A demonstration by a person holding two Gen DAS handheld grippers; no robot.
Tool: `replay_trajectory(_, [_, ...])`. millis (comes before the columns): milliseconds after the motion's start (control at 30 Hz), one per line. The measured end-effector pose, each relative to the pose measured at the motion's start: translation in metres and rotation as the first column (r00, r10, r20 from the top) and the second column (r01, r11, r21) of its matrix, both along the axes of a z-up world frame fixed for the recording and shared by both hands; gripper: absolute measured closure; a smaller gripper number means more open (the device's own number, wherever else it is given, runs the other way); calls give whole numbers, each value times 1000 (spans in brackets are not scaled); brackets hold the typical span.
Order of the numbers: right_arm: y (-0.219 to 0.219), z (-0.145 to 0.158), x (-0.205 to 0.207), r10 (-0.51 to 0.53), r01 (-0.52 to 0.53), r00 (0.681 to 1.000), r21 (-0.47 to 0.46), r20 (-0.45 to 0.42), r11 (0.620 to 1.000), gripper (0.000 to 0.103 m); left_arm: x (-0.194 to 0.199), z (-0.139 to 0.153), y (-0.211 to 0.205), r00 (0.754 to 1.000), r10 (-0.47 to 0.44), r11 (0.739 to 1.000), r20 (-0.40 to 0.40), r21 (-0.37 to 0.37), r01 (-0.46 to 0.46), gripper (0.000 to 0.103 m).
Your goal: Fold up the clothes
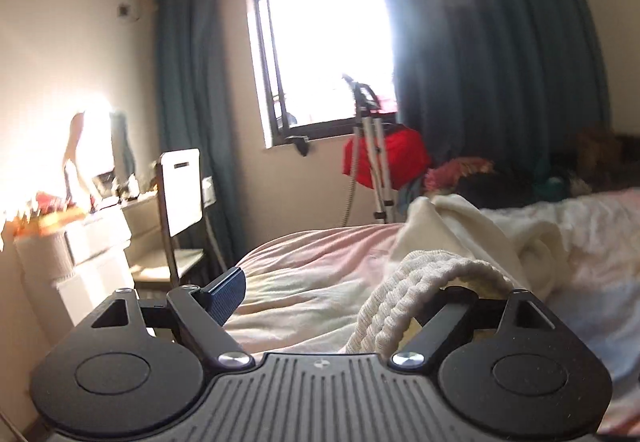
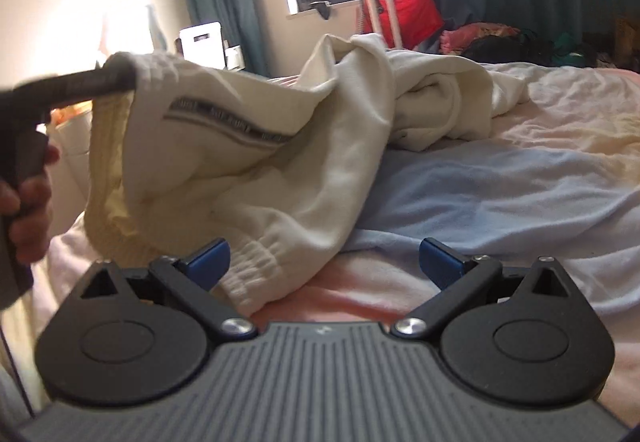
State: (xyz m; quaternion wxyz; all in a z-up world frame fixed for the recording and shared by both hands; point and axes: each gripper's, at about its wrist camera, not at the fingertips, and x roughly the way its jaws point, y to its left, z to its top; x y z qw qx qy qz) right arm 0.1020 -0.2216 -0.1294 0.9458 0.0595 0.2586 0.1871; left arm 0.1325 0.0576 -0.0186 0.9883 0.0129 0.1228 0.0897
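Observation:
A cream garment [image 2: 248, 178] with a grey printed stripe lies bunched across the bed. My left gripper [image 1: 344, 288] stands wide open. The garment's ribbed band [image 1: 404, 282] loops over its right finger and hides that fingertip, while the left fingertip [image 1: 228, 290] is bare. In the right wrist view that same finger [image 2: 84, 86] holds the ribbed edge lifted off the bed, with a person's hand [image 2: 28, 202] on the handle. My right gripper [image 2: 324, 260] is open low over the bed. An elastic hem [image 2: 252, 274] of the garment lies just inside its left fingertip, with no pad pressing on it.
The bed [image 2: 500, 202] has a pink and light blue cover. Beyond it are a window [image 1: 320, 42], teal curtains [image 1: 500, 42], a red bag [image 1: 400, 154] behind a metal stand, and a pile of dark clothes [image 2: 520, 42]. A white chair [image 1: 182, 194] and drawers [image 1: 96, 242] stand left.

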Motion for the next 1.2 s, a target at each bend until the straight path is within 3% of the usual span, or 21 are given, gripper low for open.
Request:
replay_trajectory(100, [25,-6,1,74,-75,997,-46,-27,996,1,9,4,50,992,117,974,-50,-190,-124,17])
replay_trajectory(200, [44,-16,7,67,-73,997,-139,-45,988,13,18,-3,86,968,206,938,-145,-254,-238,18])
replay_trajectory(233, [46,-20,11,54,-62,997,-155,-59,986,25,19,-5,97,960,221,927,-172,-270,-261,18])
replay_trajectory(333, [42,-24,20,22,-30,996,-90,-86,995,28,12,-9,123,948,236,905,-215,-307,-295,18])
replay_trajectory(367, [40,-24,21,14,-20,996,-70,-85,997,35,9,-10,128,946,238,903,-220,-310,-299,18])
replay_trajectory(400, [41,-19,20,10,-15,998,-80,-62,997,59,3,-12,132,944,240,903,-227,-304,-303,18])
replay_trajectory(433, [42,-14,18,8,-12,999,-92,-36,996,72,1,-13,134,942,238,906,-237,-296,-303,18])
replay_trajectory(500, [41,1,10,-6,8,1000,-106,18,994,78,2,-16,136,938,232,911,-257,-282,-302,18])
replay_trajectory(600, [32,30,-5,-47,59,992,-104,120,993,81,7,-24,141,929,195,905,-314,-308,-294,18])
replay_trajectory(667, [25,55,-25,-62,85,976,-106,207,991,83,13,-34,138,918,121,909,-377,-330,-255,18])
replay_trajectory(767, [25,83,-58,-46,124,939,-209,342,970,83,5,-42,131,892,19,924,-452,-333,-189,18])
replay_trajectory(833, [25,84,-70,-47,145,935,-258,351,955,83,-5,-44,122,876,-31,946,-482,-297,-129,18])
replay_trajectory(933, [16,65,-67,-57,117,975,-277,216,954,83,-20,-44,114,851,-65,964,-522,-252,-80,19])
replay_trajectory(1000, [6,53,-59,-83,103,992,-239,93,966,81,-30,-40,112,853,-87,961,-514,-268,-64,22])
replay_trajectory(1067, [-3,48,-56,-105,108,994,-191,24,976,78,-44,-29,111,874,-107,957,-473,-289,-40,22])
replay_trajectory(1200, [-18,53,-63,-102,101,995,-69,-17,993,70,-75,-6,105,925,-151,953,-348,-301,42,18])
